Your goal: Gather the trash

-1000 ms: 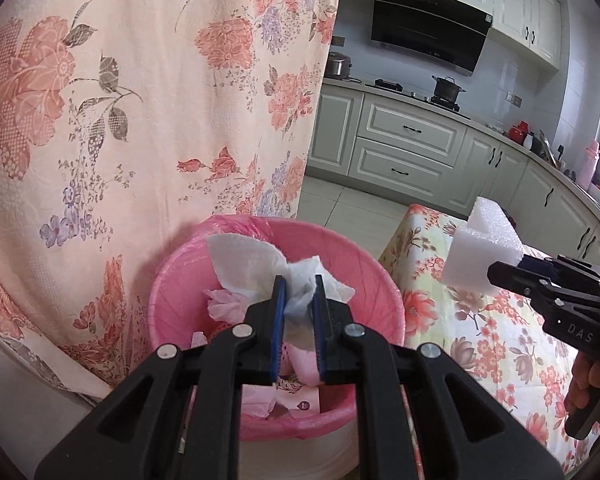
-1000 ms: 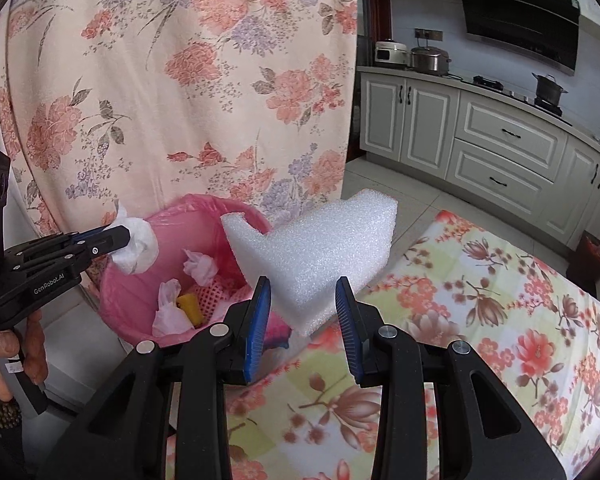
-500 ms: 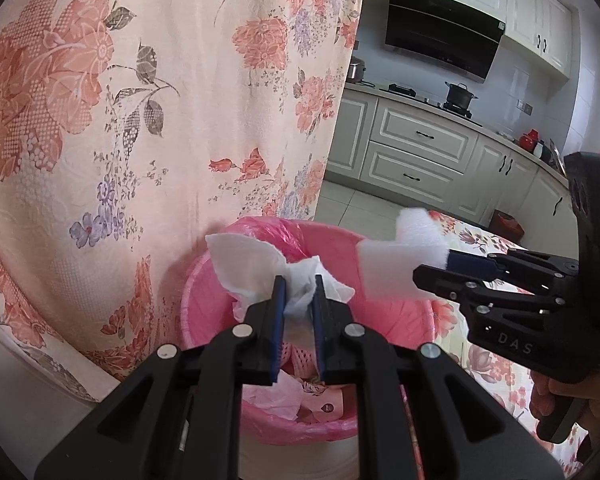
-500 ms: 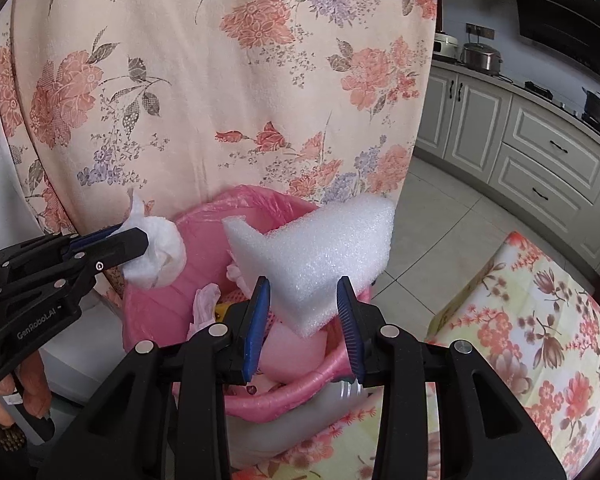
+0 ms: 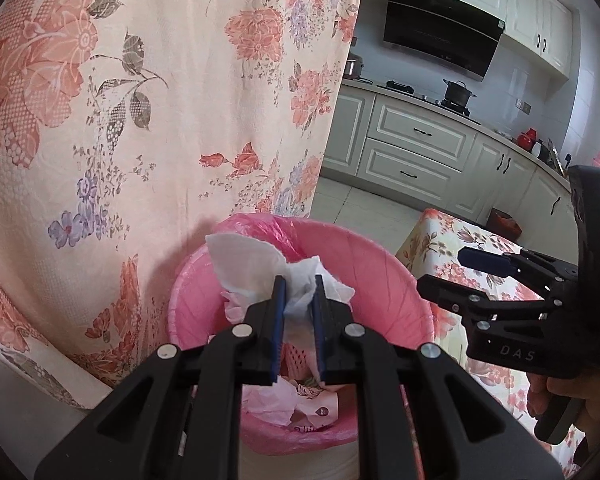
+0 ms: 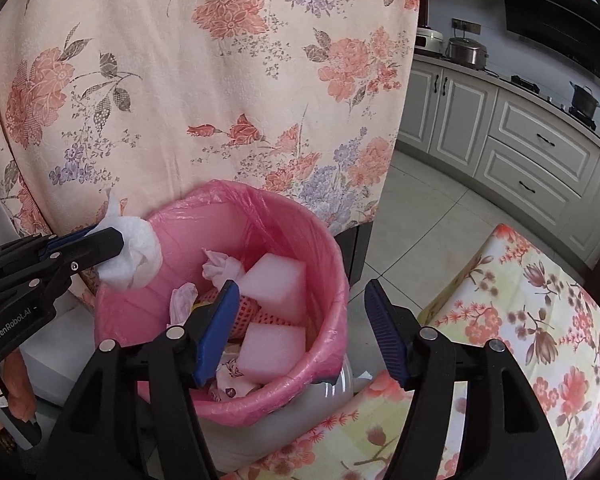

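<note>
My right tongs (image 6: 300,320) had let go and stood open; the foam block (image 6: 274,280) now lay in the bin (image 6: 332,264). My left tongs (image 5: 298,304) still gripped the tissue (image 5: 252,264).

In bin: we see two white foam blocks (image 6: 275,280) inside the pink-lined round trash bin (image 6: 332,280).
Behind bin: floral fabric curtain (image 6: 220,80).
Right of bin: flowered tablecloth (image 6: 540,320).

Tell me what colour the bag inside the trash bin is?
Pink: the thin plastic bin liner, clearest in the right wrist view.
</note>
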Motion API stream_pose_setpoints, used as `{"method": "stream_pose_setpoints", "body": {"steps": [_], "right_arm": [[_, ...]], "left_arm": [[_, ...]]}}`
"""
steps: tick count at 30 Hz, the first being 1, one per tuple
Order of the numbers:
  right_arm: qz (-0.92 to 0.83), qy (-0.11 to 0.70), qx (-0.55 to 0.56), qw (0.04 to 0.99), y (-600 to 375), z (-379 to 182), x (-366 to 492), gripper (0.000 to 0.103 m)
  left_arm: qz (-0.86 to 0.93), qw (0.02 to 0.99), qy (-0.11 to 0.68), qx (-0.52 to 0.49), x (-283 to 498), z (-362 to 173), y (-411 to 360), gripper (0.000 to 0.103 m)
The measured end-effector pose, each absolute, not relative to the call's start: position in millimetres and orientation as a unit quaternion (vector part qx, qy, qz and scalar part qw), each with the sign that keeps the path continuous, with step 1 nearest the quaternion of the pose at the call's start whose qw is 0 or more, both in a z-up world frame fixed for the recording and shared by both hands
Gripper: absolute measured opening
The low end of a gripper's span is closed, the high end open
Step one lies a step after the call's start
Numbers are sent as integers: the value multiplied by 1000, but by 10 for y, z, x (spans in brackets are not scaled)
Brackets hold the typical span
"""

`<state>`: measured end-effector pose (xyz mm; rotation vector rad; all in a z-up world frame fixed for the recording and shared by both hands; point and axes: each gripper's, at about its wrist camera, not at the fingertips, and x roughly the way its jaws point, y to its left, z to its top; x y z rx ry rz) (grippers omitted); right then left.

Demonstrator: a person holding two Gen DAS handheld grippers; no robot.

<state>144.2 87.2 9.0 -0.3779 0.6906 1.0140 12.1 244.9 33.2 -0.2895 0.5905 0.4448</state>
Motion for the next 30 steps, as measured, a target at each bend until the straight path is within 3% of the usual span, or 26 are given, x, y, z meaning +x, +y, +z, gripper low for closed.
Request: {"method": "stream_pose_setpoints", "body": {"steps": [1,4,6,10,16,28,30], "right_arm": [[469,321,-176,804,843,95,1452,71],[463,322,-171,808,770,104,1494,72],[460,324,-170,809,733,100,1515,73],[458,325,-168,811,686,90,1516,75],[454,323,-163,814,617,67,1446,78],[439,302,-134,836,365,178,1183,84],[436,304,-123,838,297,178,1115,84]], "left_arm": [[214,923,287,-143,137,330,2447,13],[210,922,290,-150,203,311,2463,29],[214,919,292,-153,227,304,2471,45],[215,920,290,-153,214,325,2456,46],[219,919,295,-144,117,348,2371,64],[224,910,316,-145,-277,284,2159,81],[225,909,320,-145,-364,288,2110,90]]}}
